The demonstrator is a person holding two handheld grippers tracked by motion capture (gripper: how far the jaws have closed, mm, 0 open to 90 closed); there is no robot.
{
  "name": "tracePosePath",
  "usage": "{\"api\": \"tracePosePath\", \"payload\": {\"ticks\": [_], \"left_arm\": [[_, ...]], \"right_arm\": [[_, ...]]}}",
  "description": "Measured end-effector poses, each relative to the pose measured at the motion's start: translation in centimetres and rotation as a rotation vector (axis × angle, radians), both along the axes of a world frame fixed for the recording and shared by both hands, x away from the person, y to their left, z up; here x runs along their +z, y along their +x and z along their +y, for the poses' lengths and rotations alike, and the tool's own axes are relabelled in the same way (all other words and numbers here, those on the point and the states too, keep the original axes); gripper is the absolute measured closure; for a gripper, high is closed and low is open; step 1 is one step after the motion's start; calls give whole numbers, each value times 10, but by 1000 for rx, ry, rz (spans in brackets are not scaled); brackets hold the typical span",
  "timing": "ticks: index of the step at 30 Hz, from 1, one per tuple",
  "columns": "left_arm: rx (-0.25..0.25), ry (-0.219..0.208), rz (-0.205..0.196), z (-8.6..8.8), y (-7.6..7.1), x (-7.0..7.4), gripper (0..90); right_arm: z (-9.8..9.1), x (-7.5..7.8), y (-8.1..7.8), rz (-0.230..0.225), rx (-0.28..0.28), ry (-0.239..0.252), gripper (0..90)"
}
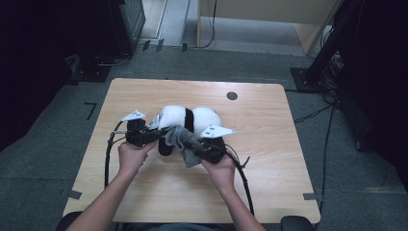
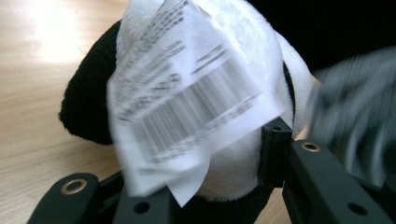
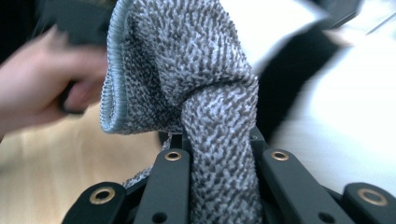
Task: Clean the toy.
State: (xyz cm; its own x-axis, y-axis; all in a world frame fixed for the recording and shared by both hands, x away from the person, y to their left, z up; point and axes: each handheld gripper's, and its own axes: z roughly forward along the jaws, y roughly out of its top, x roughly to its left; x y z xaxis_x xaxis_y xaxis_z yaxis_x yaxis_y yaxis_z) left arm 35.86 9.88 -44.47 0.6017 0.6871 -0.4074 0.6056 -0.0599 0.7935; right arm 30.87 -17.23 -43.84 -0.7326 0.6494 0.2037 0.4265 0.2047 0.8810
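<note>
Right gripper (image 3: 219,144) clamps grey sock (image 3: 187,79) beside plush panda (image 1: 187,120).

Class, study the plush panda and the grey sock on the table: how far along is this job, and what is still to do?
Done: the right tongs are shut on the grey sock, and the left tongs have the plush panda between their jaws by its paper tag. In hand: the sock is held up against the panda. Left: the sock is not on the toy yet.

High view set above near table (image 1: 144,192) edge, aimed forward-down. Gripper views mounted close along jaws; plush panda (image 1: 187,118) (image 2: 243,154) shared, grey sock (image 1: 185,139) (image 3: 205,93) too.
</note>
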Motion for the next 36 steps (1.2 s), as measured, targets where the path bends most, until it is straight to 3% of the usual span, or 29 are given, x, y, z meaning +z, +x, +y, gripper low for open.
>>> {"api": "tracePosePath", "payload": {"ticks": [3,8,11,14,16,18,21,25,27,29,31,34,35,36], "left_arm": [[34,7,-8,-4,-8,-3,635],[7,21,19,-13,-14,-14,621],[0,37,12,-16,-14,-18,587],[-3,45,24,-12,-13,-20,484],[-29,63,9,-10,-11,-20,395],[-68,88,16,-8,-8,-17,341],[-133,147,2,-3,-4,-7,327],[-200,215,-68,10,0,7,343],[-222,208,-85,19,6,14,363],[-257,191,-70,26,15,19,363],[-264,206,-93,32,23,22,365],[-290,109,-77,40,35,28,365],[-307,100,-86,41,39,28,363],[-318,125,-101,39,42,28,360]], "right_arm": [[-22,10,7,-21,-79,36,794],[-39,13,28,-11,-168,42,790],[-33,8,44,23,-171,-21,786],[-29,3,50,40,-156,-44,790],[-27,2,52,43,-145,-76,793],[-29,1,54,59,-137,-72,793],[-31,1,56,67,-125,-78,793],[-32,1,56,65,-113,-82,793],[-33,1,57,67,-110,-82,794],[-33,1,58,70,-106,-85,794],[-33,2,59,76,-100,-92,794],[-33,3,59,78,-94,-96,793],[-33,2,59,79,-91,-92,793],[-33,2,59,79,-89,-90,793]]}}
